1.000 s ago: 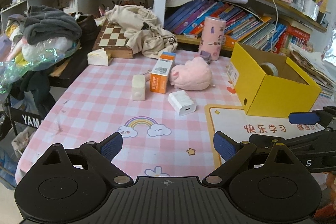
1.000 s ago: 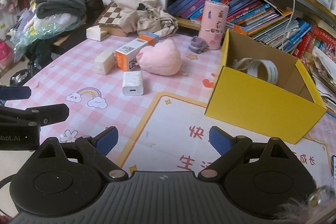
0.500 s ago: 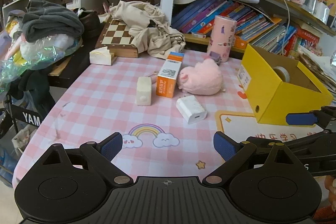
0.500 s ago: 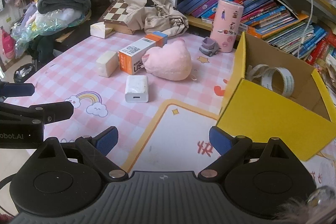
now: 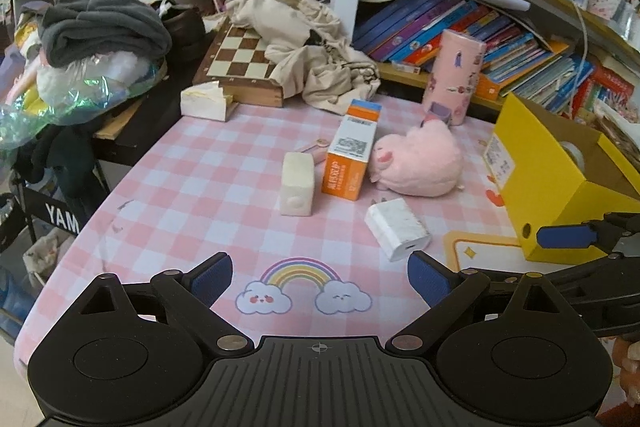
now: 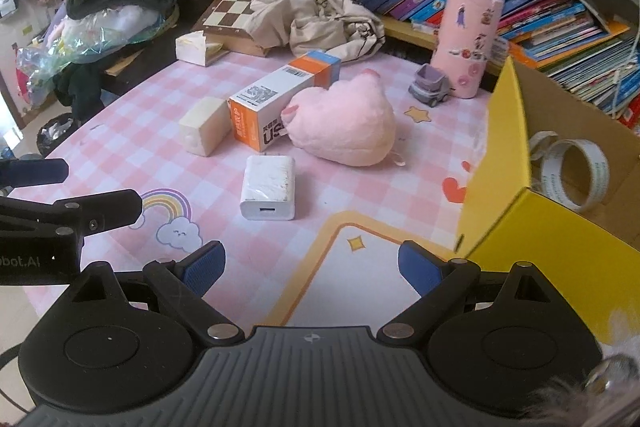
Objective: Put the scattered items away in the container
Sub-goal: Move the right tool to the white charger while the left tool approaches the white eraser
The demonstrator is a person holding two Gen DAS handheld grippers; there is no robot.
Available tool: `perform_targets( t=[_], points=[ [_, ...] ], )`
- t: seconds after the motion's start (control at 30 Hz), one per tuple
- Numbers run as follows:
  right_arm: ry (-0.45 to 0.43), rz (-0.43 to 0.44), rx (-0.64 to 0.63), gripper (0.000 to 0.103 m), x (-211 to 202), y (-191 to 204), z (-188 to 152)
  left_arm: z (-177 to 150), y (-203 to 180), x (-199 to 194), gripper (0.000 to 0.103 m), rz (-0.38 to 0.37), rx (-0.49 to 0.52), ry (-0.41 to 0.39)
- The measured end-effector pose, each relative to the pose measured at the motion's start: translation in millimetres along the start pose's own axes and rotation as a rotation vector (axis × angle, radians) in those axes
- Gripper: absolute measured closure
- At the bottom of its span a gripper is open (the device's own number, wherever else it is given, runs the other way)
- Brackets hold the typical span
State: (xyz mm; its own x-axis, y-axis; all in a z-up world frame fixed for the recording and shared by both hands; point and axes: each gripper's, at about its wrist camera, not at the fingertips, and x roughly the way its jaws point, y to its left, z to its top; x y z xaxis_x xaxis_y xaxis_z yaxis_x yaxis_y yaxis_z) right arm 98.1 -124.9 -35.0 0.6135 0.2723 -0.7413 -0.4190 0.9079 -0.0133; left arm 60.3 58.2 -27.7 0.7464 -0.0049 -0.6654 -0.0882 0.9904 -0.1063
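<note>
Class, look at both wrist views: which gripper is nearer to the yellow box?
Right. The right gripper hovers just beside the yellow box, which sits at its right finger. The left gripper is farther off, over the rainbow print.

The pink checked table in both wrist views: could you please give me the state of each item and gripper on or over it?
Yellow cardboard box: open-topped, holds a tape roll.
White charger block: lying flat, free.
Orange-and-white carton: on its side, touching the pink plush toy.
Cream block: lying down, untouched.
Pink cylindrical tumbler: upright.
Left gripper: open, empty.
Right gripper: open, empty.
</note>
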Motion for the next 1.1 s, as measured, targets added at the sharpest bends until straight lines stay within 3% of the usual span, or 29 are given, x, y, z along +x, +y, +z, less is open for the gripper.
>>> perform_targets(
  t=[0.93, 1.1],
  points=[
    [0.035, 0.126, -0.090, 0.012, 86.1, 10.1, 38.5, 53.0, 7.8, 92.1, 0.007, 0.097, 0.019, 0.061],
    [0.053, 0.140, -0.096, 0.020, 97.2, 10.8, 41.4, 59.4, 4.7, 110.4, 0.009, 0.101, 0.034, 0.072]
  ],
)
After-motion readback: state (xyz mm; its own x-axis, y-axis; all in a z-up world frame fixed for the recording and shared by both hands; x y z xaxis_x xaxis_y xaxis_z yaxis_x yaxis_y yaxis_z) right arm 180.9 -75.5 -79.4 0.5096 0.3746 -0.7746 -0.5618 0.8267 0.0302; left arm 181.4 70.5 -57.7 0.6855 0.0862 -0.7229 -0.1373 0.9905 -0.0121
